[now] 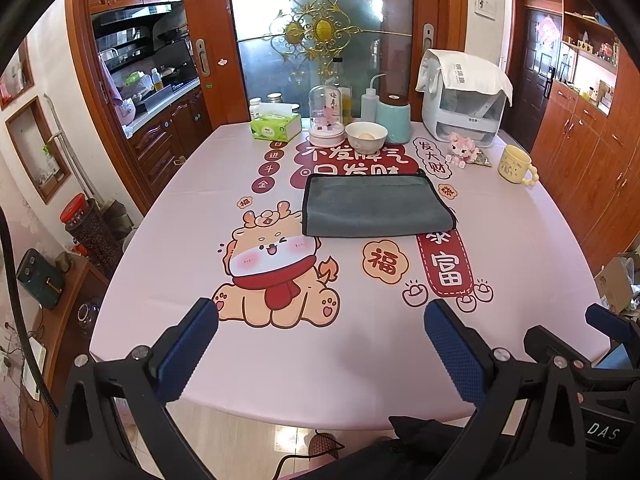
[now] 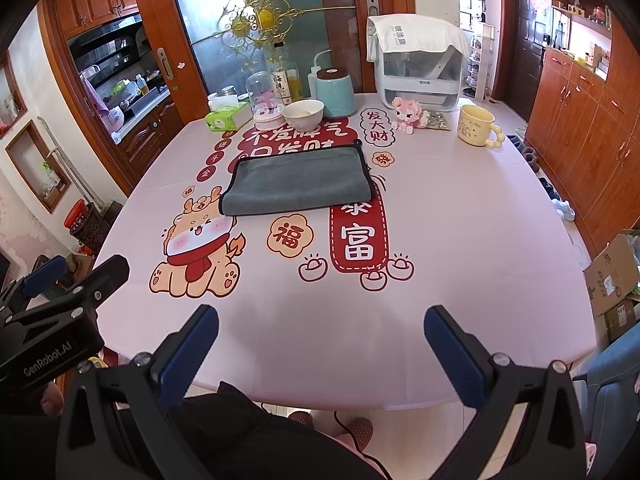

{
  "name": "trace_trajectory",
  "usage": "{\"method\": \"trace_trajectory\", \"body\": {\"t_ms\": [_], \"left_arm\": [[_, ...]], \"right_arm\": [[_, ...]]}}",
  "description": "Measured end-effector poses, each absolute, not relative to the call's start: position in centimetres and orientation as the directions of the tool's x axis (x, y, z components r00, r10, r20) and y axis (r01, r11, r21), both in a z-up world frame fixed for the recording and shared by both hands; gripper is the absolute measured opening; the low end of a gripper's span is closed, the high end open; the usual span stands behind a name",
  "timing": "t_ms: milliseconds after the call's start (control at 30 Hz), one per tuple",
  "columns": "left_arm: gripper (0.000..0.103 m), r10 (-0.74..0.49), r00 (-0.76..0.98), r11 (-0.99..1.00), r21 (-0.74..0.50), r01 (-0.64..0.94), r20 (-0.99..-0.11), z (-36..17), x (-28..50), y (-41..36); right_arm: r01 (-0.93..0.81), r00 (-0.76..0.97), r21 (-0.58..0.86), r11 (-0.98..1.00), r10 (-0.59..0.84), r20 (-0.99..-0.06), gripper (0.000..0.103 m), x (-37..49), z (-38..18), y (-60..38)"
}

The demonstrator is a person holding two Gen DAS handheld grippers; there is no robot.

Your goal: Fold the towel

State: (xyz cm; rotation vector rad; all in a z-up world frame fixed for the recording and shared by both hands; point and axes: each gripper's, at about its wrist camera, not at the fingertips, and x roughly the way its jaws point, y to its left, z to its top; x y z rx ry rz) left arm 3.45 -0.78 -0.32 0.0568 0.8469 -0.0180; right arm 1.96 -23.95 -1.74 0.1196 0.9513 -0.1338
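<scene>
The grey towel (image 1: 376, 207) is laid flat mid-table on the pink tablecloth (image 1: 168, 248), just past the cartoon dog print (image 1: 276, 268) and a bit to its right. Both claws are kept well short of it, near the table's front edge: left gripper (image 1: 320, 340) and right gripper (image 2: 320, 344) spread wide, nothing held.

towel (image 1: 374, 206) hides printed text | right gripper (image 1: 608, 320) cut off at frame edge
</scene>
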Motion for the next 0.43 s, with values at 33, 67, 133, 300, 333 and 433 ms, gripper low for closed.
{"method": "trace_trajectory", "body": {"t_ms": [33,67,133,300,333,433], "left_arm": [[0.102,0.008,0.663,0.998,0.043,0.038,-0.749,-0.36,3.45,-0.82],[0.102,0.009,0.663,0.998,0.044,0.036,-0.748,-0.36,3.45,-0.84],[0.102,0.009,0.662,0.998,0.044,0.036,-0.749,-0.42,3.52,-0.91],[0.102,0.008,0.662,0.998,0.045,0.038,-0.749,-0.37,3.55,-0.86],[0.102,0.008,0.662,0.998,0.044,0.038,-0.749,-0.33,3.54,-0.82],[0.102,0.008,0.660,0.998,0.044,0.038,-0.752,-0.45,3.54,-0.87]], "right_arm": [[0.166,0.573,0.043,0.985,-0.062,-0.817,0.103,2.01,-1.72,-23.97],[0.167,0.573,0.043,0.985,-0.062,-0.817,0.103,2.03,-1.69,-23.98],[0.166,0.573,0.044,0.985,-0.060,-0.817,0.103,2.02,-1.83,-23.95],[0.162,0.572,0.044,0.986,-0.058,-0.818,0.103,1.96,-2.04,-23.74],[0.161,0.572,0.044,0.986,-0.057,-0.818,0.103,1.94,-2.09,-23.70],[0.159,0.571,0.044,0.986,-0.056,-0.819,0.103,2.00,-2.20,-23.53]]}}
